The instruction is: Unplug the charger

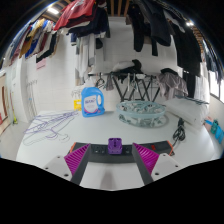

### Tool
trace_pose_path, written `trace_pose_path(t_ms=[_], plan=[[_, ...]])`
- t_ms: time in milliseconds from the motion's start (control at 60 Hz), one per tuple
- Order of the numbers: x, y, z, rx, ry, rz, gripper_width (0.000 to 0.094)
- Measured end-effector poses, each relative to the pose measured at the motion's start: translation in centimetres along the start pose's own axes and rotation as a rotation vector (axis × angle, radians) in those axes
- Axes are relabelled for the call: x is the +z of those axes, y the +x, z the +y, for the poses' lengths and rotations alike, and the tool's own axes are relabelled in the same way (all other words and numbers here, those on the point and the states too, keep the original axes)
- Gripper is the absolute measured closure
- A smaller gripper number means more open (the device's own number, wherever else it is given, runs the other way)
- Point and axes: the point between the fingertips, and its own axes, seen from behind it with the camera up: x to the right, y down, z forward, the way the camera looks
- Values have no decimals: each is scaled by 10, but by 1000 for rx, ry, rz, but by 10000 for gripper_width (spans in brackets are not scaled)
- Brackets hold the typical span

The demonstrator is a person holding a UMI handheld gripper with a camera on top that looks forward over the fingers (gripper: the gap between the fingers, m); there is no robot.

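Observation:
My gripper (112, 157) is open, its magenta pads (75, 156) spread wide over a white table (70, 135). A small purple block (115, 146) sits midway between the fingers, close to their base, with a clear gap on each side. It is too small to tell whether it is the charger, and I see no cable or socket.
Beyond the fingers stand a blue detergent bottle (93, 101), a folding wire rack (137, 88) and a round basket (140, 114). Wire hangers (45, 127) lie at the left. Small dark and green items (180, 130) are at the right. Clothes (80, 15) hang above.

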Motion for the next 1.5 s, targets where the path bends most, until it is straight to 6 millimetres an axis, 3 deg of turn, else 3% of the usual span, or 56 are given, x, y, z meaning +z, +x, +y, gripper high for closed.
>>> trace_pose_path(t_ms=[300, 550, 567, 617, 633, 717, 800, 900, 950, 1000, 1050, 1150, 1233, 1350, 1367, 1500], plan=[[49, 5, -3, 36, -17, -10, 75], [69, 5, 4, 15, -29, -20, 129], [70, 4, 4, 12, -27, -24, 151], [72, 0, 4, 5, -28, -38, 541], [73, 9, 5, 2, -34, -3, 671], [76, 8, 4, 9, -36, -11, 785], [71, 7, 0, 64, -56, -36, 806], [41, 20, -100, 69, 166, -27, 808], [28, 26, -128, 165, 159, -66, 809], [17, 41, -154, 194, 156, -60, 808], [10, 74, -175, 189, 177, -22, 808], [2, 145, -175, 165, 150, 53, 807], [4, 216, -147, 114, 95, 152, 807], [16, 293, -83, 72, -20, 247, 805], [8, 305, -70, 67, -36, 253, 799], [29, 342, -9, 22, -126, 294, 757]])
